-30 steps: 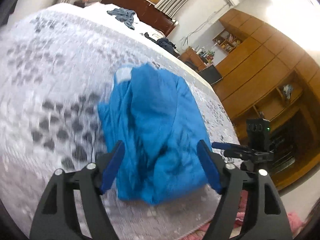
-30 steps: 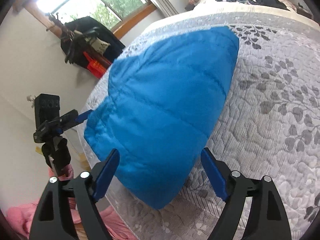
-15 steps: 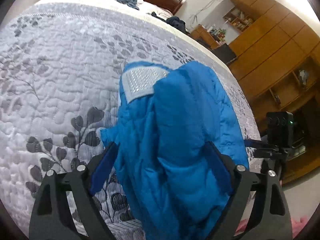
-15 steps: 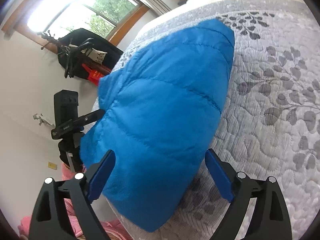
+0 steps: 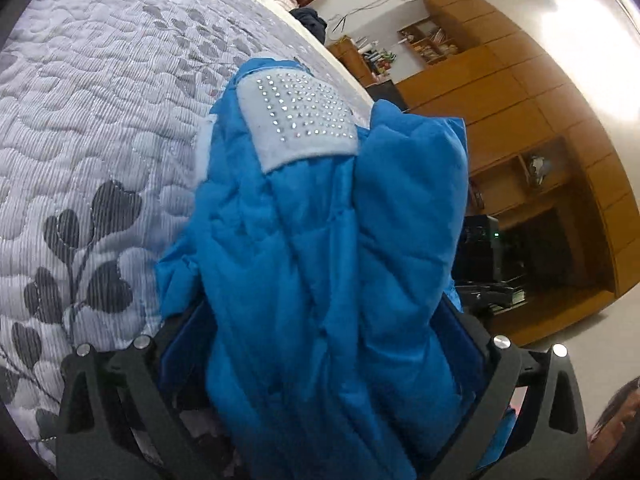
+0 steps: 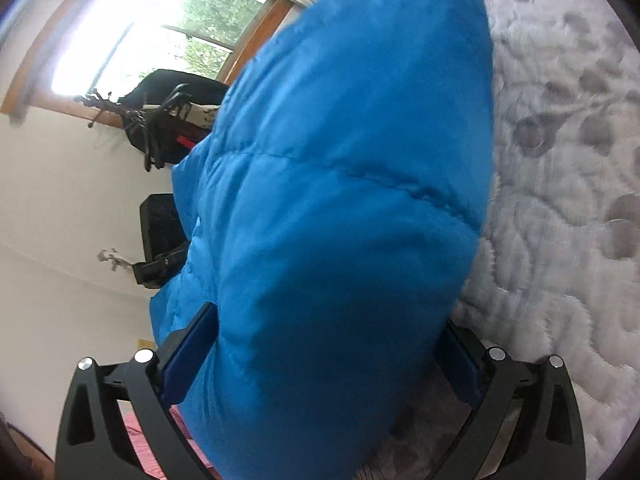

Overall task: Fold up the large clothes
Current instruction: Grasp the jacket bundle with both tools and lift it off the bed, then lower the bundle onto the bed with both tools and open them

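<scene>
We are in a bedroom, working over a bed (image 5: 100, 92) covered by a grey quilt stitched with dark leaf shapes. Our left hand-held gripper (image 5: 320, 360) has its jaws spread wide, and the bulky blue padded jacket (image 5: 320, 260) fills the gap between them; its fabric presses against both blue pads, but we cannot tell whether they are squeezing it. From this gripper the jacket runs toward 12 o'clock, where a white patch (image 5: 304, 120) studded with small shiny dots lies on top of it. At 3 o'clock stands a wooden wall unit (image 5: 520, 128) with open shelves, and a black device (image 5: 480, 248) with a green light sits just beside the jacket's edge.

Our right hand-held gripper (image 6: 320, 364) is likewise wide apart around the jacket (image 6: 340, 200), a smooth quilted panel bulging between the pads. The quilt (image 6: 560, 240) shows at 3 o'clock, blurred. At 10 o'clock a bright window (image 6: 160, 40) lights the wall, with dark clothing (image 6: 172, 112) hanging below it.
</scene>
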{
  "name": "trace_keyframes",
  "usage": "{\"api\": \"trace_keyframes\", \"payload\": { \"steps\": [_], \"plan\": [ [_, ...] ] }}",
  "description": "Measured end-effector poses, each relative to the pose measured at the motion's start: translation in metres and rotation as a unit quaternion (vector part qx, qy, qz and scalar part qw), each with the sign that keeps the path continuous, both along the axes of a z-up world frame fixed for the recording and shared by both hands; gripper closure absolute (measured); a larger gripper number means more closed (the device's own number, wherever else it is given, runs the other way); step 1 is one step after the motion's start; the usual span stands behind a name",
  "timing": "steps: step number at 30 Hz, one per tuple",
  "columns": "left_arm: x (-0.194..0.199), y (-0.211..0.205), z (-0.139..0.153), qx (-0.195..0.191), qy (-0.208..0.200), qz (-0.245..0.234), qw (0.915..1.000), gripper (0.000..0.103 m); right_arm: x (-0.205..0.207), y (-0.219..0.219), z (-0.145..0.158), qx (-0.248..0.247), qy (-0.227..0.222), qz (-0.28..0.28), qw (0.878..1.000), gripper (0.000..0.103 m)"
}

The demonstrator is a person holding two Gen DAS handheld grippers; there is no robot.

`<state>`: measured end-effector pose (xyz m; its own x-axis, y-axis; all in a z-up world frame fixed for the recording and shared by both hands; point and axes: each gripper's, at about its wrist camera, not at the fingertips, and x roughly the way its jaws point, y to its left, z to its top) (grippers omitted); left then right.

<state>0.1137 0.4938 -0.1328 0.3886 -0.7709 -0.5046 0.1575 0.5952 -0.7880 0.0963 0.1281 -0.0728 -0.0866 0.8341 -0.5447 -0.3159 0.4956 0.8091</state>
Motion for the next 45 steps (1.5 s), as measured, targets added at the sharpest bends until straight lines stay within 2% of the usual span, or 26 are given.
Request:
{"api": "trace_keyframes", "payload": {
  "steps": [4, 6, 8, 11, 13, 18, 23, 26, 29, 33, 36, 38, 41, 43, 45],
  "plan": [
    [-0.006, -0.008, -0.001, 0.001, -0.023, 0.008, 0.9997, 0.003, -0.001, 0.005, 0.002, 0.0, -0.013, 0.001, 1.0, 0.003],
    [-0.008, -0.013, -0.001, -0.001, -0.027, 0.012, 0.9995, 0.005, -0.004, 0.004, 0.005, 0.003, -0.022, 0.001, 1.0, 0.009],
    [-0.01, -0.019, -0.002, -0.023, -0.024, 0.014, 0.9994, 0.019, -0.006, 0.0, 0.013, 0.01, -0.03, -0.001, 0.999, 0.023],
    [-0.014, -0.028, -0.001, -0.035, -0.026, 0.019, 0.9989, 0.024, -0.009, -0.003, 0.023, 0.013, -0.045, -0.001, 0.999, 0.033],
    [-0.014, -0.035, 0.0, -0.046, -0.026, 0.019, 0.9984, 0.028, -0.013, -0.011, 0.032, 0.013, -0.06, -0.002, 0.998, 0.037],
    [-0.004, -0.072, 0.015, -0.071, -0.04, 0.0, 0.9967, 0.034, -0.019, -0.045, 0.065, -0.003, -0.111, -0.018, 0.994, 0.039],
    [0.031, -0.132, 0.046, -0.076, -0.067, -0.026, 0.9945, 0.035, -0.014, -0.095, 0.103, -0.03, -0.153, -0.046, 0.987, 0.039],
    [0.054, -0.163, 0.058, -0.08, -0.077, -0.035, 0.9932, 0.035, 0.003, -0.126, 0.125, -0.048, -0.16, -0.065, 0.984, 0.039],
    [0.079, -0.19, 0.058, -0.077, -0.077, -0.037, 0.9934, 0.036, 0.024, -0.151, 0.133, -0.065, -0.162, -0.075, 0.982, 0.039],
    [0.1, -0.208, 0.04, -0.053, -0.063, -0.036, 0.9959, 0.036, 0.053, -0.175, 0.115, -0.087, -0.146, -0.084, 0.982, 0.039],
    [0.116, -0.216, 0.018, -0.026, -0.045, -0.031, 0.9982, 0.036, 0.075, -0.191, 0.079, -0.088, -0.102, -0.09, 0.987, 0.039],
    [0.122, -0.216, 0.003, -0.025, -0.036, -0.033, 0.9985, 0.033, 0.088, -0.198, 0.052, -0.081, -0.074, -0.095, 0.989, 0.034],
    [0.126, -0.222, -0.004, -0.013, -0.053, -0.043, 0.9976, 0.028, 0.094, -0.208, 0.031, -0.044, -0.061, -0.096, 0.993, 0.029],
    [0.127, -0.225, -0.007, -0.006, -0.067, -0.048, 0.9965, 0.025, 0.092, -0.21, 0.024, -0.043, -0.064, -0.095, 0.992, 0.026],
    [0.133, -0.224, -0.013, -0.015, -0.071, -0.047, 0.9963, 0.024, 0.09, -0.213, 0.019, -0.035, -0.069, -0.096, 0.992, 0.023]
  ]
}}
